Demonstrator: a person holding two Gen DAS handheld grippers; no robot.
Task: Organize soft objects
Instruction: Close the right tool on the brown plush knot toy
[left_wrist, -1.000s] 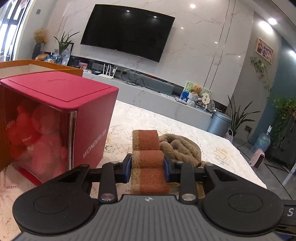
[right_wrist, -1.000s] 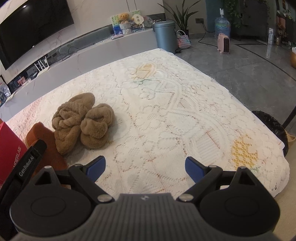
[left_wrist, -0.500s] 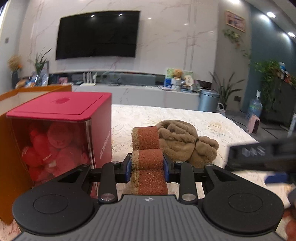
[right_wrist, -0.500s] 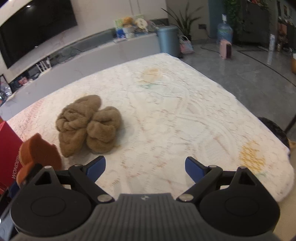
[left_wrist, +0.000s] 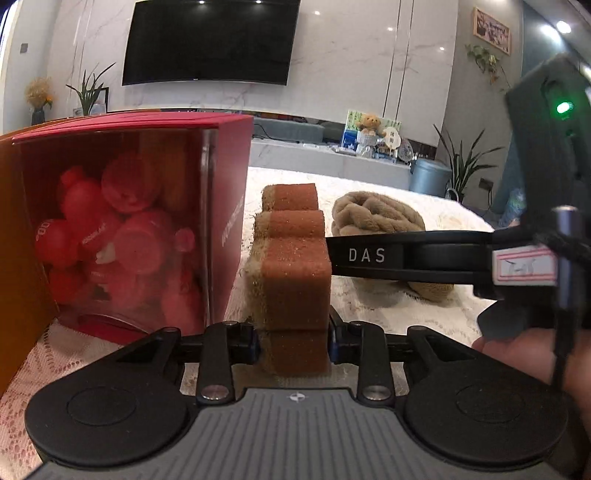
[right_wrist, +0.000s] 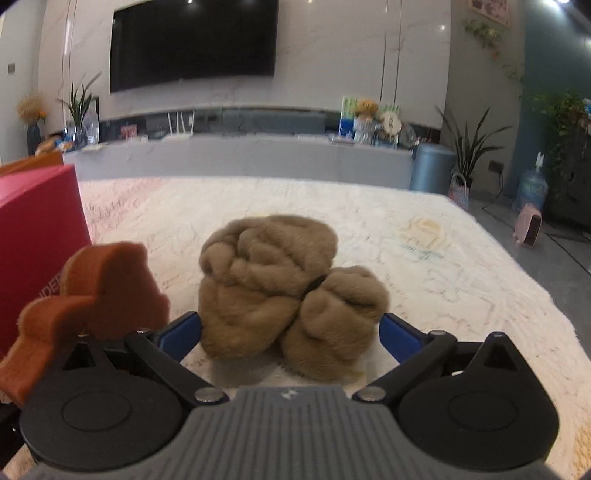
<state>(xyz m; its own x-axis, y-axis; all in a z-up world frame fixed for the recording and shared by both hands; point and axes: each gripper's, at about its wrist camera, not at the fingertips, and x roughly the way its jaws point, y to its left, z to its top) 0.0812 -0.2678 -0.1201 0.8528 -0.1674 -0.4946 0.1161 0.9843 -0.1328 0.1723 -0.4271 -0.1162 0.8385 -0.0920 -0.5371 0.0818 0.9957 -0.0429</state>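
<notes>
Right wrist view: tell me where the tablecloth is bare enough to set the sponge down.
The lace tablecloth is bare to the right of the brown plush bundle, out to the table edge, and behind it toward the far edge. The left is crowded: the orange sponge held in the left tongs sits beside the red gift box.

Bright indoor light comes from recessed ceiling spots (left_wrist: 563, 26), which glare white and reflect as dots on the television (left_wrist: 210, 40). The right wrist view is softly blurred throughout. Both fisheye views bend walls and darken at the corners.
</notes>
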